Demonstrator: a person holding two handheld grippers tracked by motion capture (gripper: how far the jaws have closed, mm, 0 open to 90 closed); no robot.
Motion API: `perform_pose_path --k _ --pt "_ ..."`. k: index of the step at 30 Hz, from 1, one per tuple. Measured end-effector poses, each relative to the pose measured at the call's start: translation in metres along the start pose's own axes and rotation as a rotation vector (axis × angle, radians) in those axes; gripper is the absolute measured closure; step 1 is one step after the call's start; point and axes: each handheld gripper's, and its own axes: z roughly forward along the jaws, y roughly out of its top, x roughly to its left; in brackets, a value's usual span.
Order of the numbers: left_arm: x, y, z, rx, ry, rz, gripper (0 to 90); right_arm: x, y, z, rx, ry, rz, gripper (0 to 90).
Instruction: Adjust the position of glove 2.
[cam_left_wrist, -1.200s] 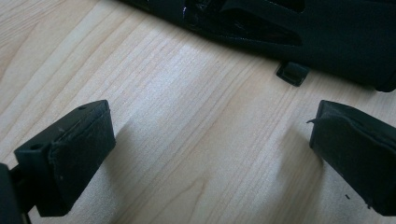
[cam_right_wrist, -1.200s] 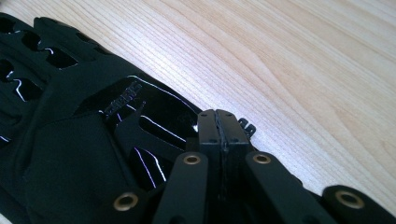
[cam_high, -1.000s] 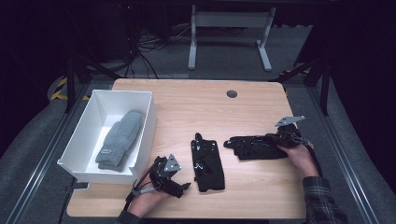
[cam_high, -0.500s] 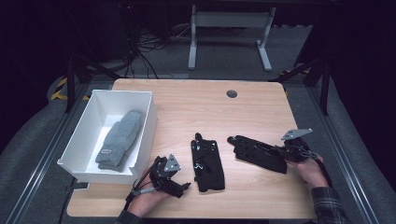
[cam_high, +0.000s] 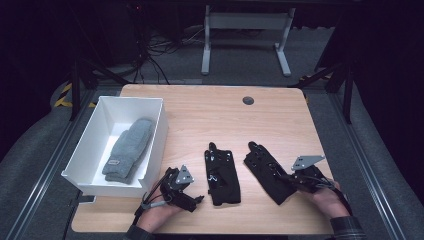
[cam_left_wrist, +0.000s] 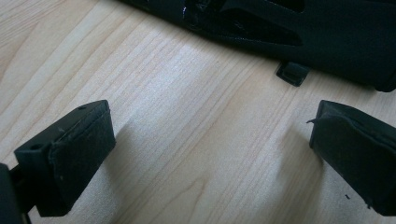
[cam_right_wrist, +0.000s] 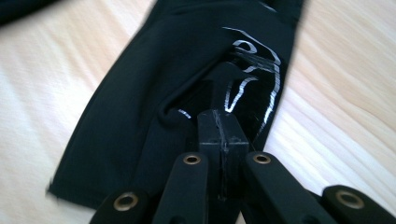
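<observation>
Two black gloves lie on the wooden table. The right black glove (cam_high: 264, 169) lies slanted, fingers away from me. My right gripper (cam_high: 294, 178) is shut on its cuff end; in the right gripper view the closed jaws (cam_right_wrist: 222, 127) pinch a fold of the glove's fabric (cam_right_wrist: 187, 70) with a silver print. The left black glove (cam_high: 222, 174) lies flat at the table's middle. My left gripper (cam_high: 198, 199) rests on the wood just left of it, open with nothing between its pads (cam_left_wrist: 84, 149), and that glove's edge (cam_left_wrist: 327, 32) lies just beyond them.
A white bin (cam_high: 159, 131) stands at the table's left with a grey mitten (cam_high: 127, 150) inside. A dark round grommet (cam_high: 248, 100) sits near the far edge. The table's front edge runs close under both hands. Metal desk legs stand beyond the table.
My right gripper has pulled the right glove toward the near edge, turning it from lying crosswise to pointing away. The left gripper and left glove stayed put.
</observation>
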Motion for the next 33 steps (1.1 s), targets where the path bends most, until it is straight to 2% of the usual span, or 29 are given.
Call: perform_pose_path --k 6,13,19,22,23,24,25,27,29,31,32,33 --pt "0.0 0.0 0.0 0.0 0.0 0.0 0.3 0.017 0.012 0.009 -0.006 0.045 -0.048 90.0" --pt "0.0 0.0 0.0 0.0 0.0 0.0 0.3 0.029 0.024 0.018 -0.01 0.079 -0.081 90.0" --pt "0.0 0.0 0.0 0.0 0.0 0.0 0.4 0.036 0.03 0.022 -0.016 0.1 -0.103 90.0" --pt "0.0 0.001 0.0 -0.001 0.005 -0.005 0.6 0.035 0.03 0.02 -0.036 0.105 -0.097 90.0" --pt "-0.001 0.002 -0.001 0.006 0.008 -0.009 5.8 0.031 0.03 0.015 -0.069 0.091 -0.081 90.0" --pt "-0.002 0.004 -0.002 0.015 0.007 -0.017 5.8 0.031 0.03 0.015 -0.069 0.091 -0.081 90.0" --pt "-0.004 0.008 -0.005 0.026 0.021 -0.023 19.2 0.027 0.029 0.011 -0.092 0.07 -0.063 90.0" --pt "-0.006 0.011 -0.005 0.035 0.028 -0.037 25.8 0.023 0.028 0.009 -0.107 0.056 -0.049 90.0" --pt "-0.007 0.013 -0.005 0.029 0.029 -0.037 33.1 0.018 0.027 0.007 -0.116 0.042 -0.035 90.0" --pt "-0.007 0.022 -0.007 -0.003 0.019 -0.058 40.2 0.013 0.026 0.007 -0.119 0.024 -0.021 90.0" --pt "-0.006 0.025 -0.007 -0.015 0.012 -0.076 46.1 0.011 0.025 0.007 -0.12 0.018 -0.015 90.0" --pt "-0.006 0.025 -0.007 -0.015 0.012 -0.076 52.0 0.008 0.025 0.008 -0.118 0.012 -0.008 90.0"
